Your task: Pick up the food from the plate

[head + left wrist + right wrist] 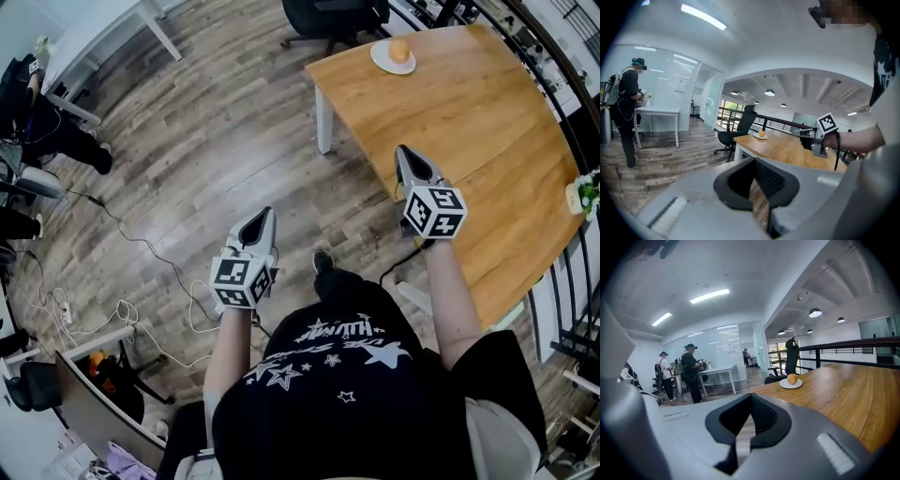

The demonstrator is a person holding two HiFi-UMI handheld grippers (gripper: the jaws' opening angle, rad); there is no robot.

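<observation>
1. Round orange food point(399, 50) sits on a white plate point(380, 62) at the far corner of the wooden table point(469, 122), beside a black office chair point(333, 19).
2. Both tools are clenched and empty: right gripper point(405, 153) above the table's near edge, left gripper point(262, 216) over the floor point(216, 141).

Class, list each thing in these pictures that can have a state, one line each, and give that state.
left gripper: jaws together, empty.
right gripper: jaws together, empty.
food: whole, resting on the plate, far from both grippers.
plate: flat on the table's far corner, holding the food.
table: upright, mostly bare.
office chair: unoccupied.
</observation>
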